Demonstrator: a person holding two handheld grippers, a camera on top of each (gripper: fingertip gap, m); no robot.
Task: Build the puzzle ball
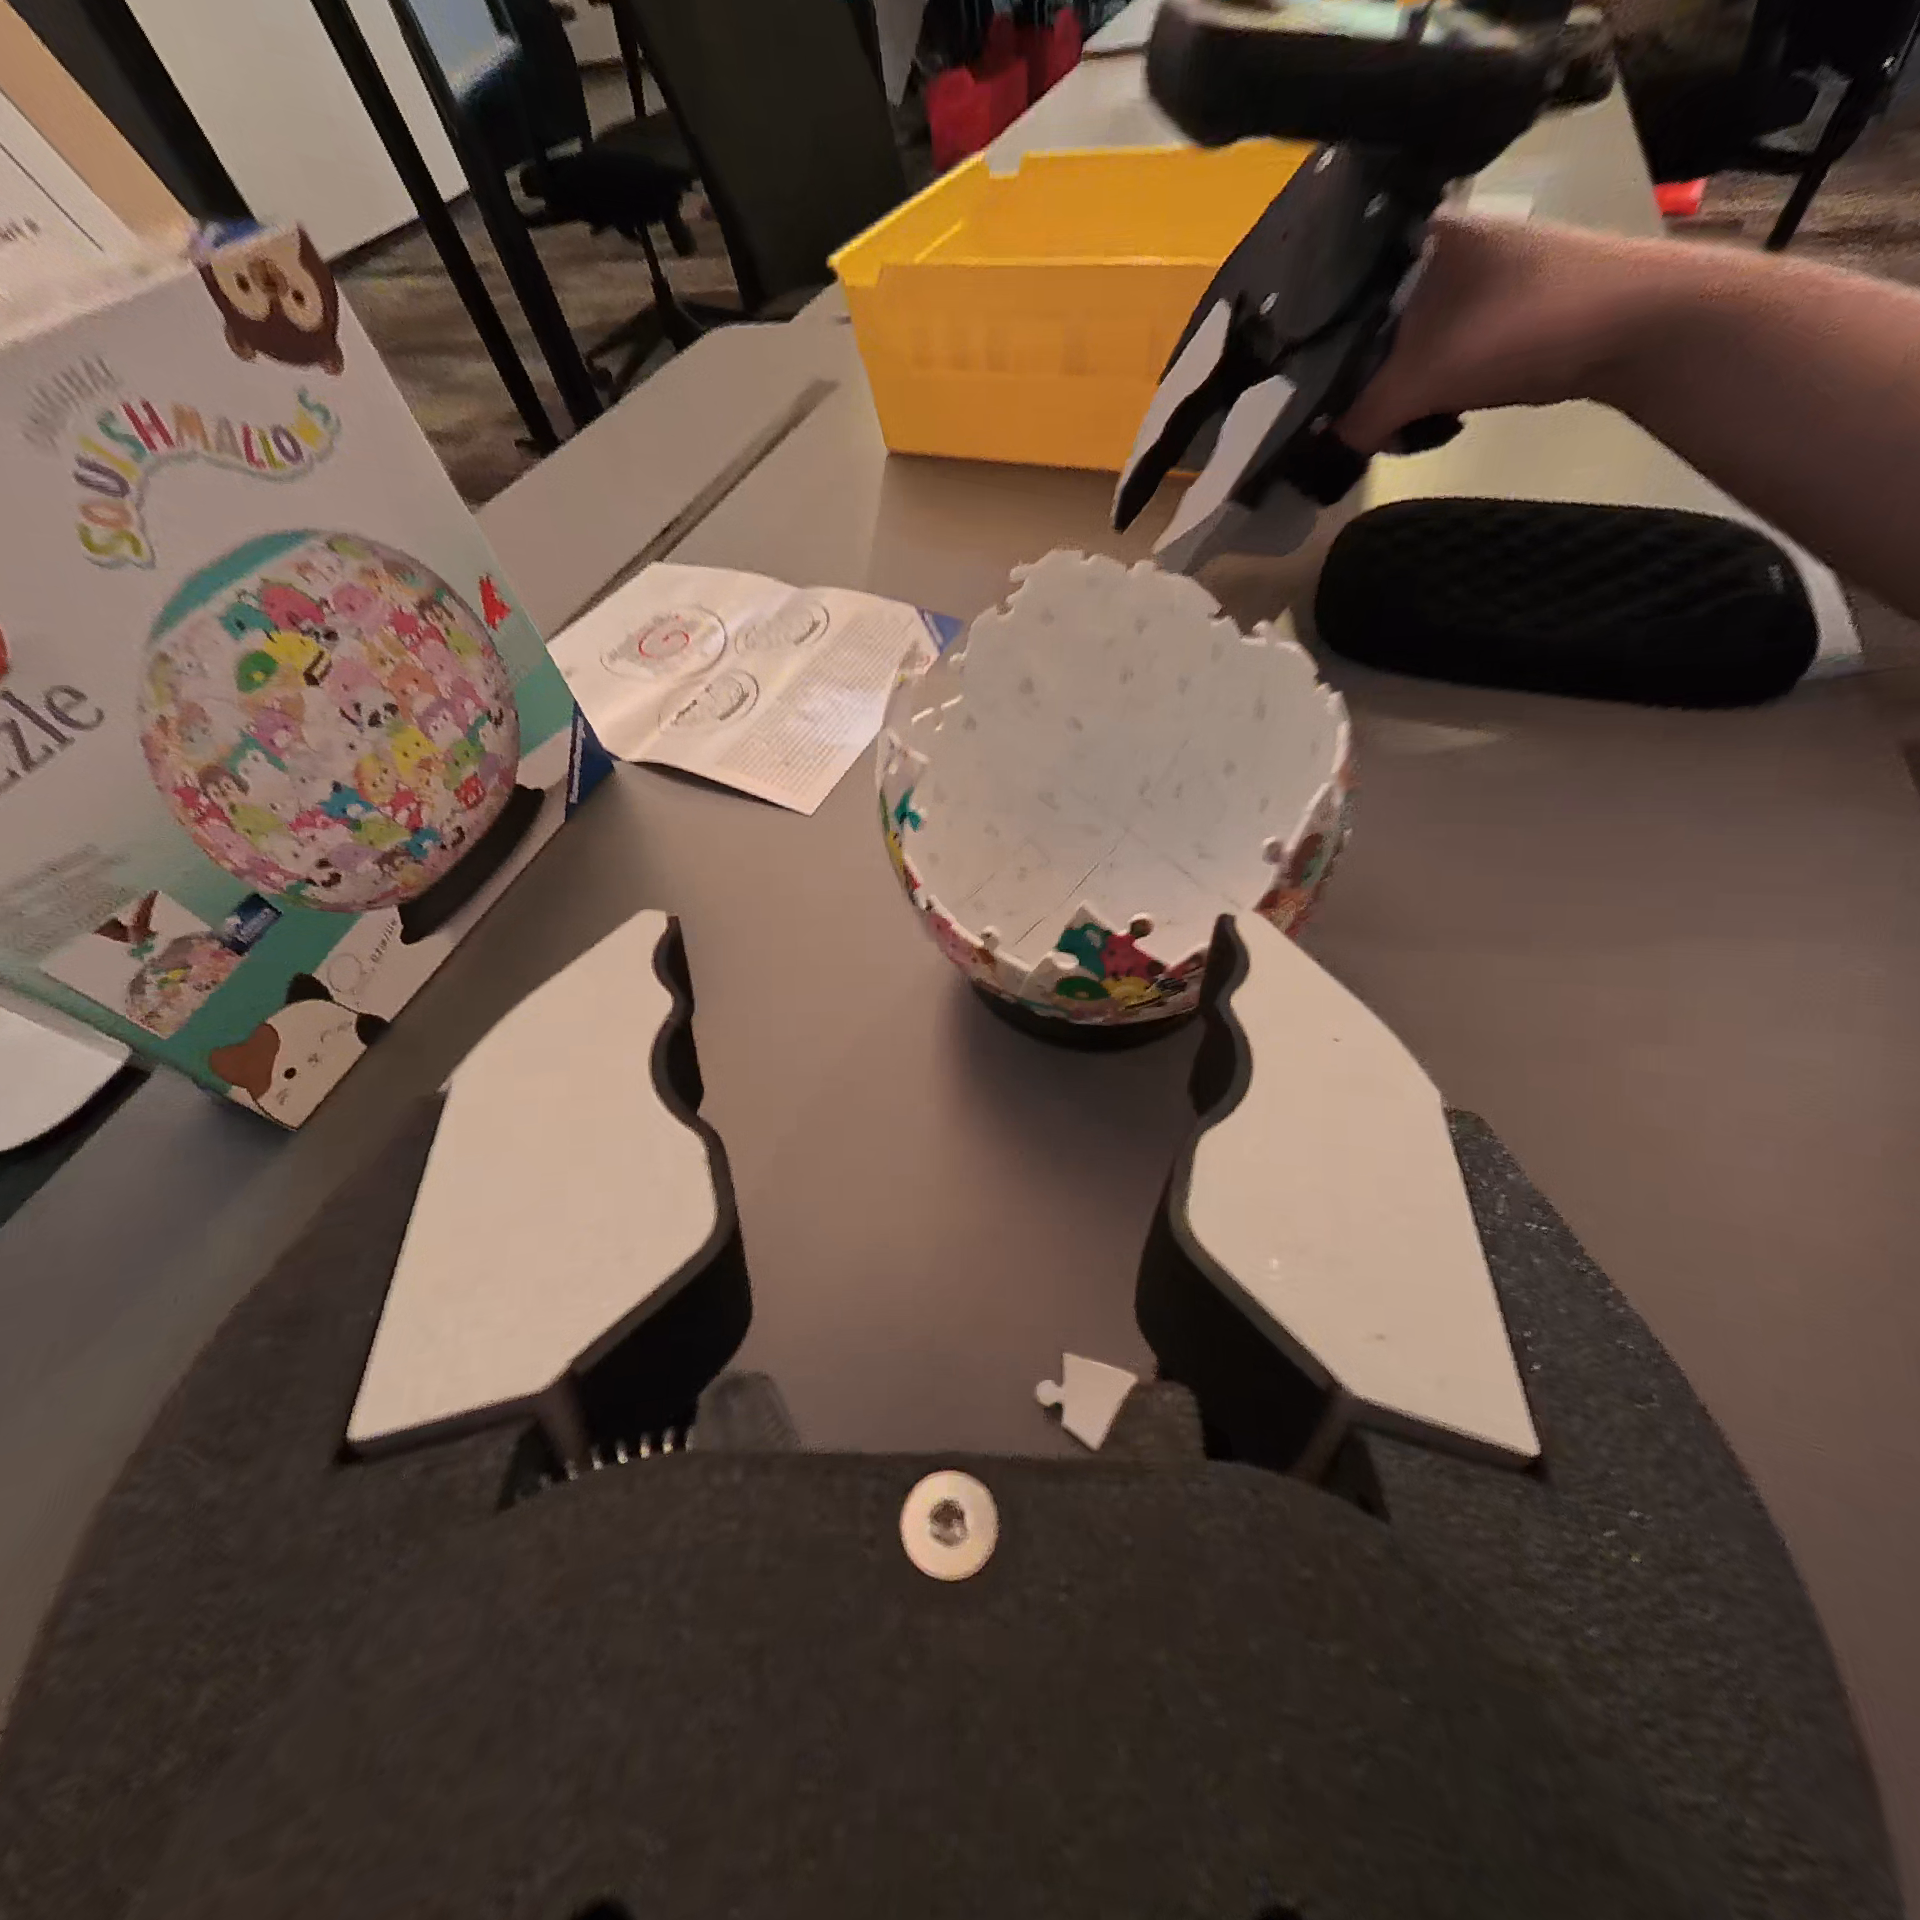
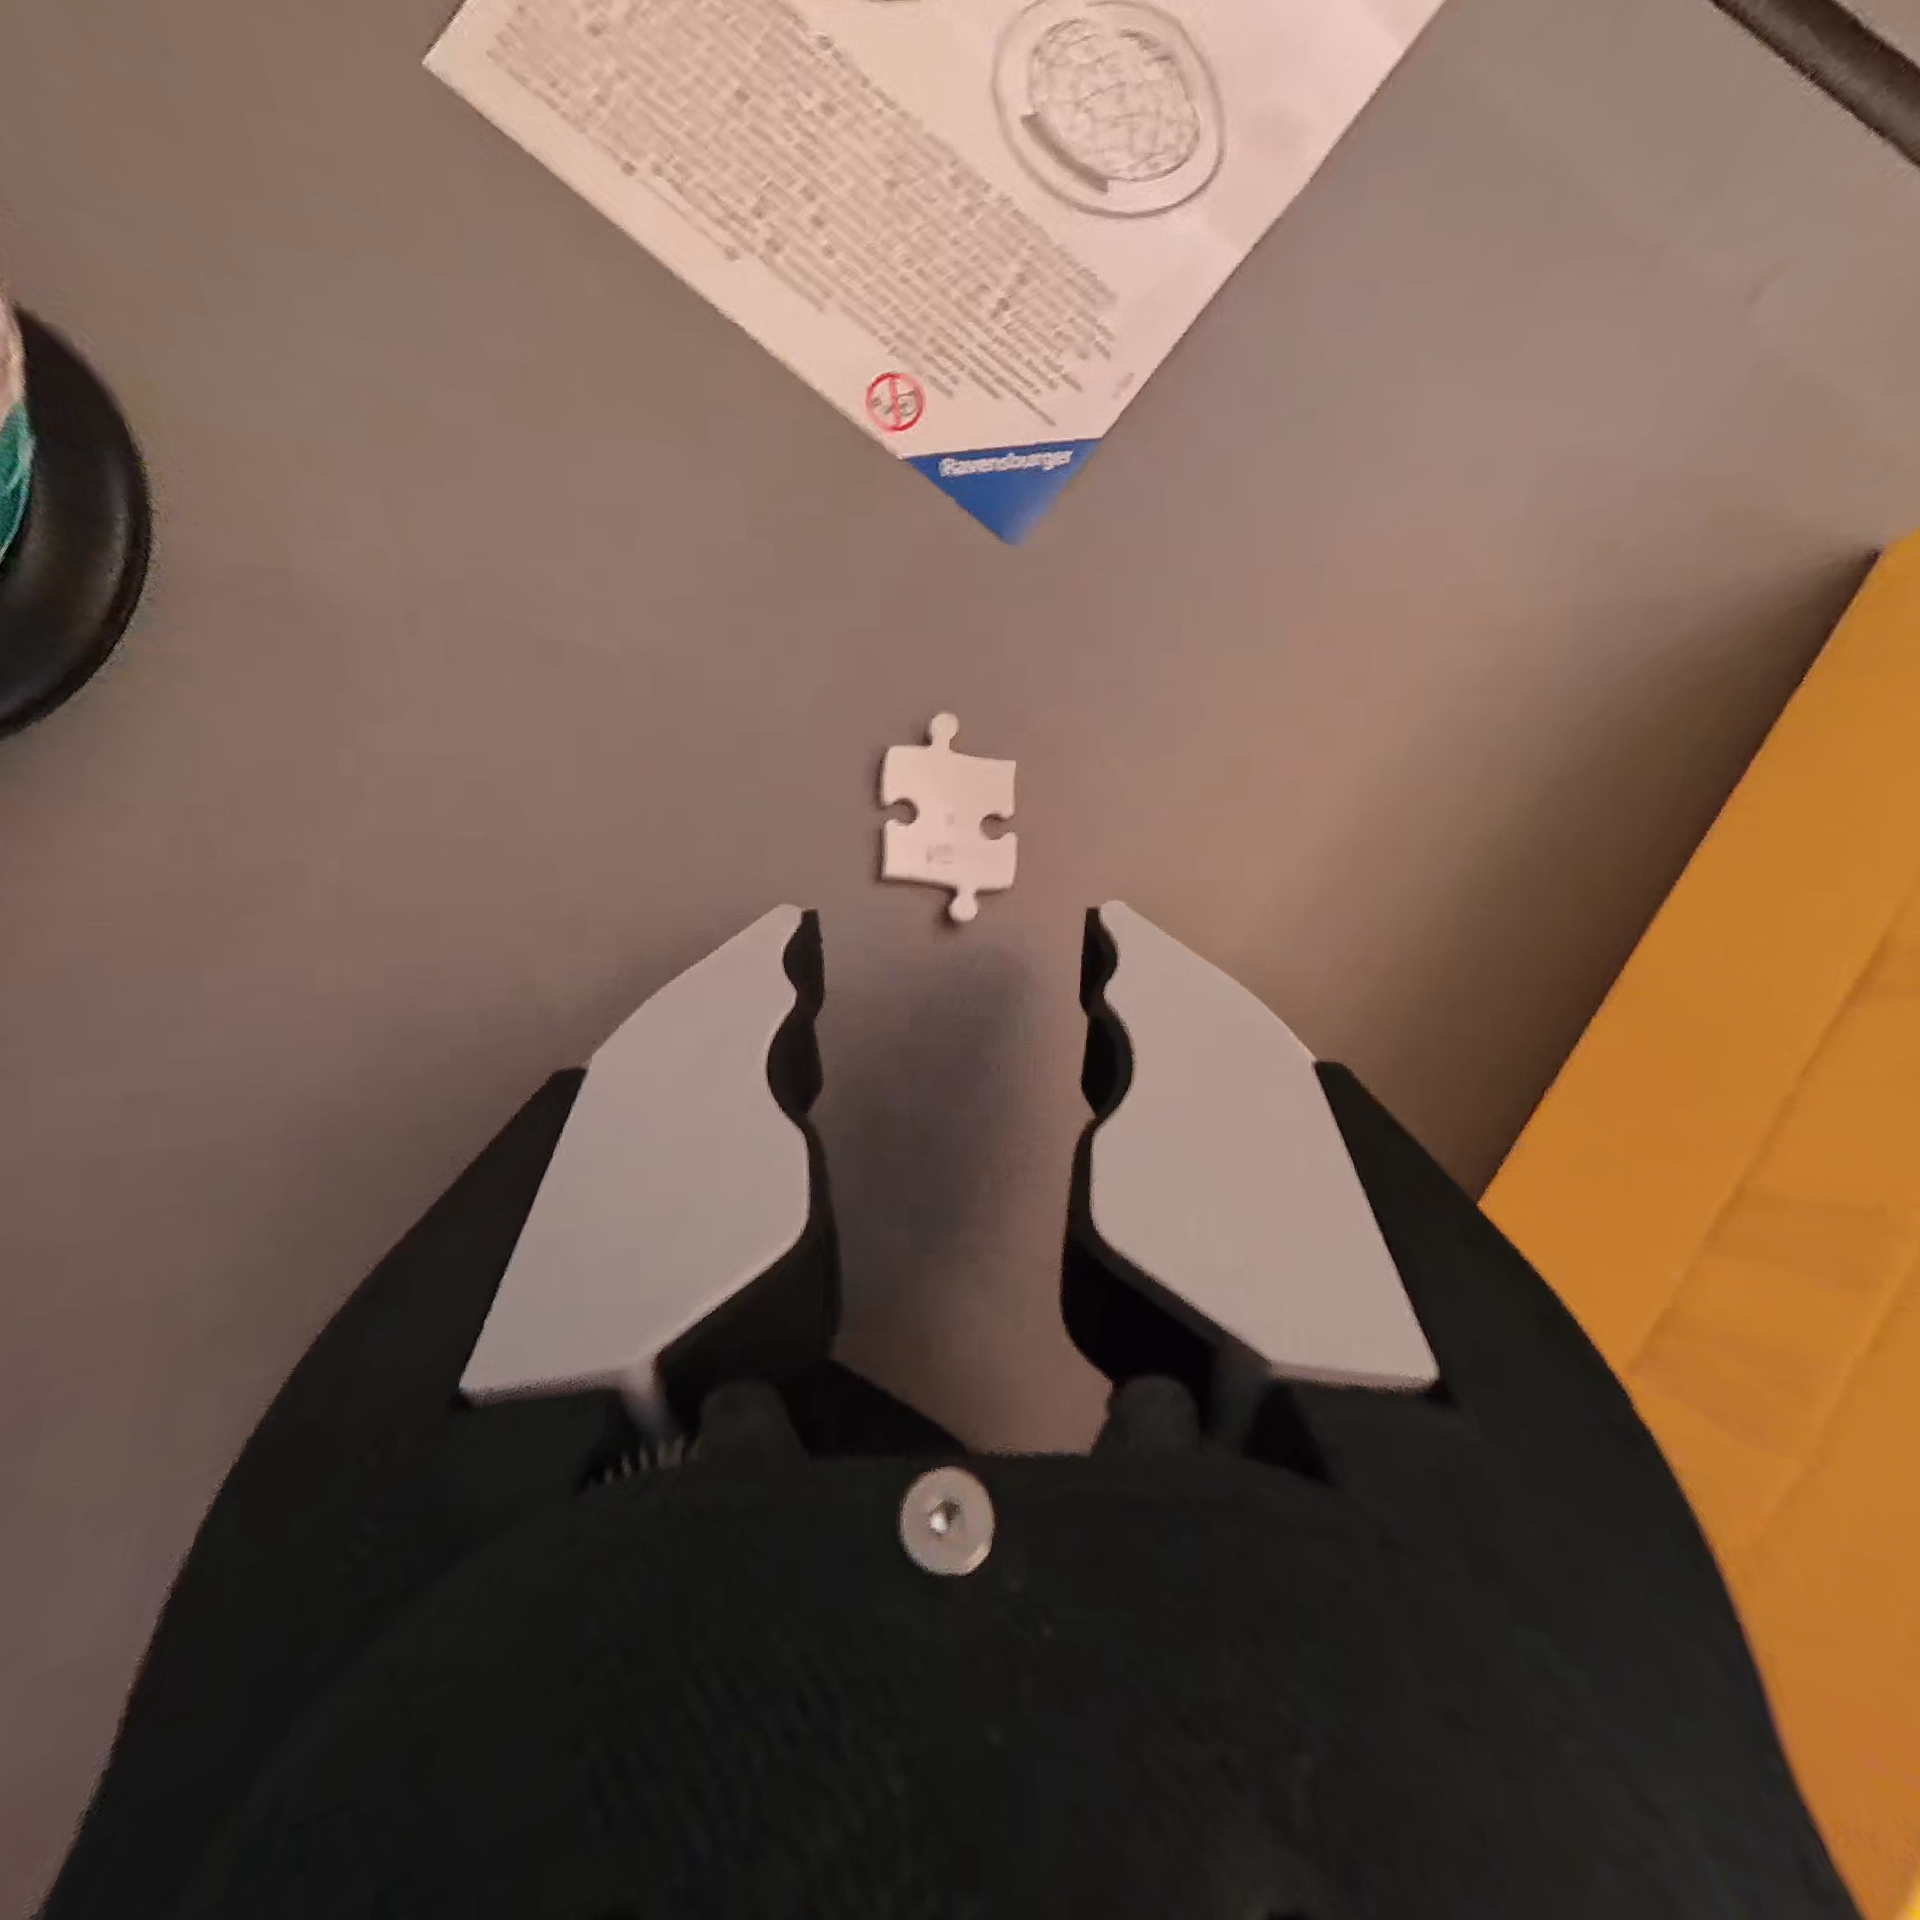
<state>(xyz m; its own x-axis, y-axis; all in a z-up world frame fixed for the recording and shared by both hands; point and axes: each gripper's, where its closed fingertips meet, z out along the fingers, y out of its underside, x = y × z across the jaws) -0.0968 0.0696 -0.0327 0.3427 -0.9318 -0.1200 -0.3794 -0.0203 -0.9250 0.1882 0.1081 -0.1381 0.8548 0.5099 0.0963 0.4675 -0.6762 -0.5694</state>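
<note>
The half-built puzzle ball, white inside and colourful outside, sits on a black stand on the grey table. My left gripper is open and empty just in front of it. A loose white piece lies between its fingers near the base. My right gripper is open and points down at another white puzzle piece lying face down just beyond its fingertips. It also shows in the left wrist view, behind the ball. The black stand's edge shows at the left of the right wrist view.
The puzzle box stands at the left. A folded instruction sheet lies beside the ball. A yellow bin stands at the back. A black padded rest lies under a person's forearm. There is about 30 centimetres between the tips of the two grippers.
</note>
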